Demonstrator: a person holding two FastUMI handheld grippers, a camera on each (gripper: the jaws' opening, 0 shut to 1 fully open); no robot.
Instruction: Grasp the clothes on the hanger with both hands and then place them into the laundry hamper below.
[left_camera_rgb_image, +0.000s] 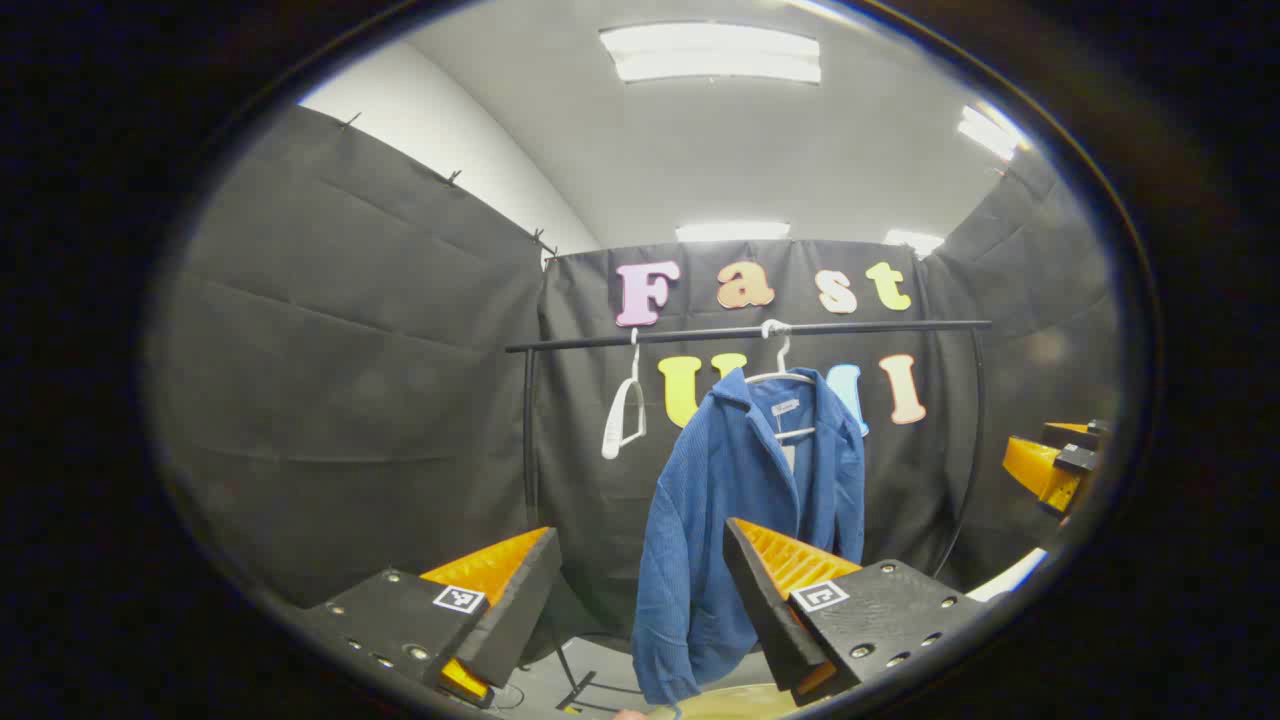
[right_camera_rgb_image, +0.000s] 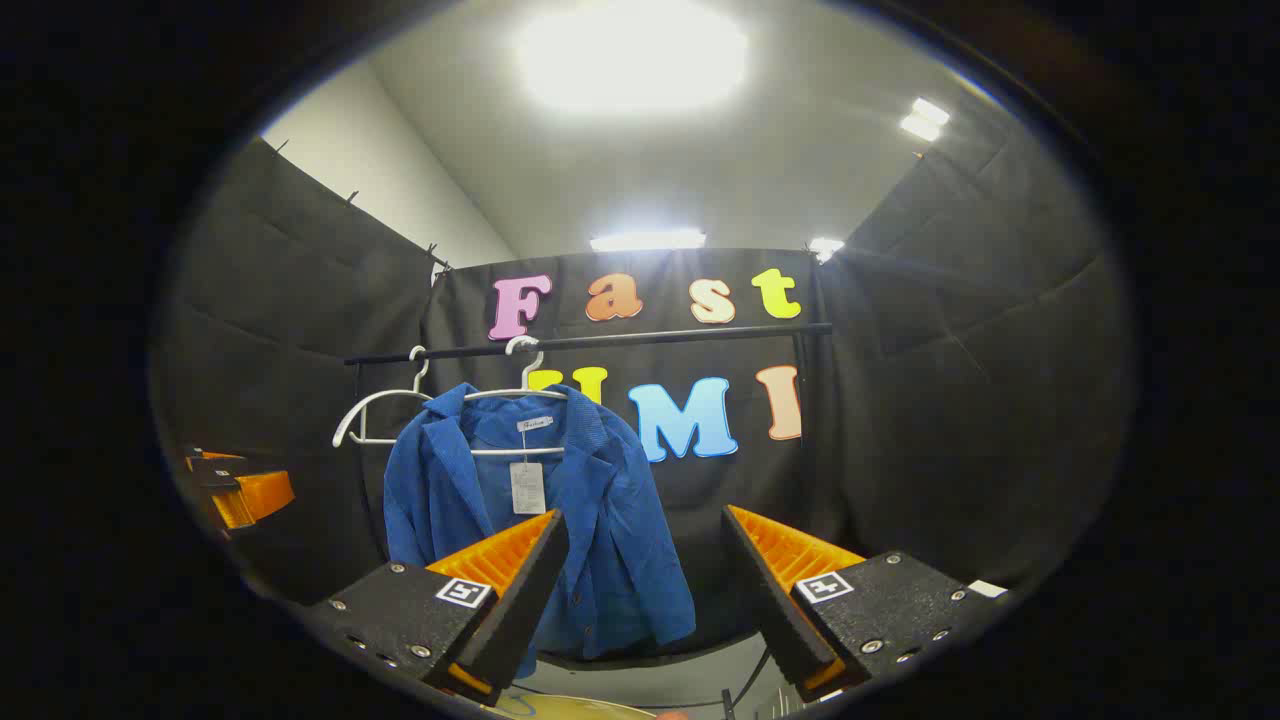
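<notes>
A blue corduroy jacket (left_camera_rgb_image: 740, 500) hangs on a white hanger (left_camera_rgb_image: 790, 377) from a black rail (left_camera_rgb_image: 750, 331). In the left gripper view my left gripper (left_camera_rgb_image: 640, 530) is open and empty, short of the jacket, whose sleeve hangs between its fingers. The right gripper view has the same jacket (right_camera_rgb_image: 610, 540) left of centre, with a tag at the collar. My right gripper (right_camera_rgb_image: 645, 516) is open, holds nothing, and is also apart from the jacket. A pale yellow rim (left_camera_rgb_image: 720, 702), possibly the hamper, peeks out below the jacket.
An empty white hanger (left_camera_rgb_image: 624, 415) hangs on the rail left of the jacket. The right gripper (left_camera_rgb_image: 1050, 465) shows at the far right edge, the left gripper (right_camera_rgb_image: 240, 492) at the far left edge. Rack legs (left_camera_rgb_image: 585, 690) stand on the floor.
</notes>
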